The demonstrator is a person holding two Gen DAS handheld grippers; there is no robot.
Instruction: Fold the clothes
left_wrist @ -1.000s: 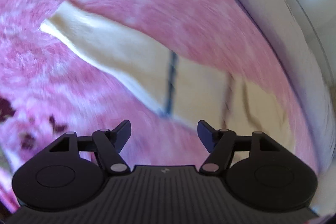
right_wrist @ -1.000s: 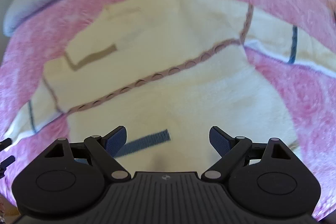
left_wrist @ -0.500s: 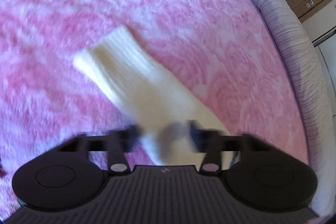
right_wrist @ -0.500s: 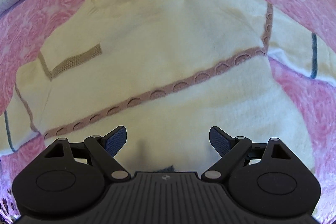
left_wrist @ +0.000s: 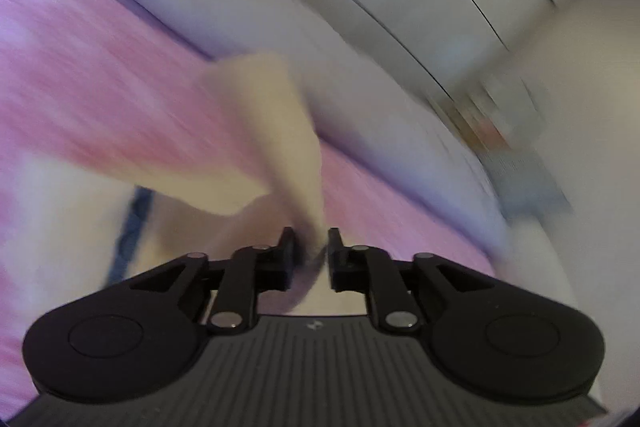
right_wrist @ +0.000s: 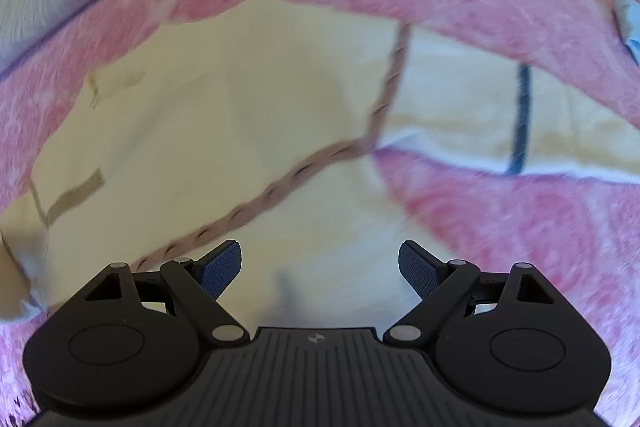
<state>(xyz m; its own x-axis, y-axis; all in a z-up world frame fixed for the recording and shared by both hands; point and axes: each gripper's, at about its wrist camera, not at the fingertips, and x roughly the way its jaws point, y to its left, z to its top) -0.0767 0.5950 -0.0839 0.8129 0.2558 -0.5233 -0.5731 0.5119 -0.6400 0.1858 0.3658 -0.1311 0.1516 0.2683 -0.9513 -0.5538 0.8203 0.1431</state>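
The cream sweater [right_wrist: 224, 131] lay spread on the pink blanket [right_wrist: 500, 227], its body visible only from the right wrist. The left gripper [left_wrist: 311, 241] had the sleeve [left_wrist: 280, 131] lifted between narrow, opening jaws. The right gripper [right_wrist: 320, 263] hovered wide open, empty.

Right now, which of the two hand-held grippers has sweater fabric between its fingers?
The left hand-held gripper: cream sleeve sits between its opening jaws. The right hand-held gripper is wide, empty.
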